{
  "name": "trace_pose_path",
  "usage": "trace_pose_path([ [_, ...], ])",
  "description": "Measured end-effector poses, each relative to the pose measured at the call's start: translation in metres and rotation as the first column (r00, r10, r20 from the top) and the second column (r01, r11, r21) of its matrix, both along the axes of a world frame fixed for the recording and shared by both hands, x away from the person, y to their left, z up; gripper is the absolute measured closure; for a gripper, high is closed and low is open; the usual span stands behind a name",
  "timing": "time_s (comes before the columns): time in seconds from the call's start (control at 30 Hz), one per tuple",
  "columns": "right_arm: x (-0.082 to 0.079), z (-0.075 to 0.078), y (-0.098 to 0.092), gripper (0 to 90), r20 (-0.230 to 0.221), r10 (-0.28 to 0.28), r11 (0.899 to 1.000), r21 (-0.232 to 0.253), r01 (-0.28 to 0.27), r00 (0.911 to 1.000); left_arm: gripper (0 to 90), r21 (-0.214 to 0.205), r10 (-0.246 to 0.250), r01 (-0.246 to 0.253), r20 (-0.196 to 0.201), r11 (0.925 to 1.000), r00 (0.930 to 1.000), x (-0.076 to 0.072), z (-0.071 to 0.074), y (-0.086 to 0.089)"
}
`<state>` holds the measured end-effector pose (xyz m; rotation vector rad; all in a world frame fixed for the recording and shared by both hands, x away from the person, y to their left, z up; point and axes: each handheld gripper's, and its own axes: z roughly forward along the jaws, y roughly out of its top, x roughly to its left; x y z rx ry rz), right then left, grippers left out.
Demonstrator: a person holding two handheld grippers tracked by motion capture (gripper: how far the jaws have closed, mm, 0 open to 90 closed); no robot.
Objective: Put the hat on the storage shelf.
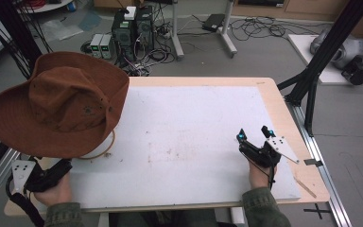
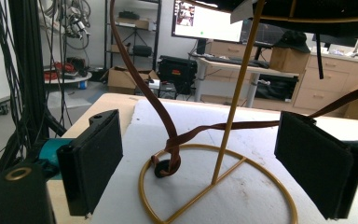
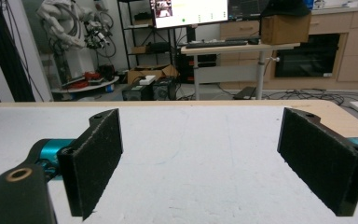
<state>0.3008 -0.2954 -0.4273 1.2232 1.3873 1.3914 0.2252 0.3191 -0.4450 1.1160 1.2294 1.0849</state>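
In the high view, a brown wide-brimmed hat (image 1: 59,104) sits raised over the left end of the white board (image 1: 189,142) that covers the wooden table (image 1: 283,109). A thin gold ring (image 1: 105,150) of the stand peeks out below the brim. The left gripper (image 1: 52,172) sits just under the near edge of the brim, held in the person's left hand (image 1: 59,191); its fingers are hidden there by the hat. The right gripper (image 1: 254,135) rests near the right end of the board in the right hand (image 1: 260,175), well apart from the hat, with its two teal-tipped fingers spread and nothing between them.

In the left gripper view, the two black pads (image 2: 95,158) stand wide apart and grip nothing. Between them and just ahead lies the gold wire stand (image 2: 214,186): a round base ring flat on the board, a straight bar across it, and a slim upright rod rising to the dark underside of the hat (image 2: 317,9) at the top edge. A brown chin strap (image 2: 140,84) hangs down from the hat, loops to a knot resting inside the ring (nearer the left pad), and runs off toward the right pad.

In the right gripper view, the pads (image 3: 326,158) are likewise wide open and hold nothing, with bare white board (image 3: 191,158) stretching ahead between them.
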Motion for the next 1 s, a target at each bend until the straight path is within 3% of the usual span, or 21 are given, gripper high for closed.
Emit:
trace_pose_path([
  [1.0, -0.0015, -0.0024, -0.0093, 13.4, -0.005, 0.001, 1.000, 0.011, -0.001, 1.0000, 15.4, -0.003, -0.007, 0.007, -0.003, 1.0000, 1.0000, 0.0024, -0.0009, 0.0005],
])
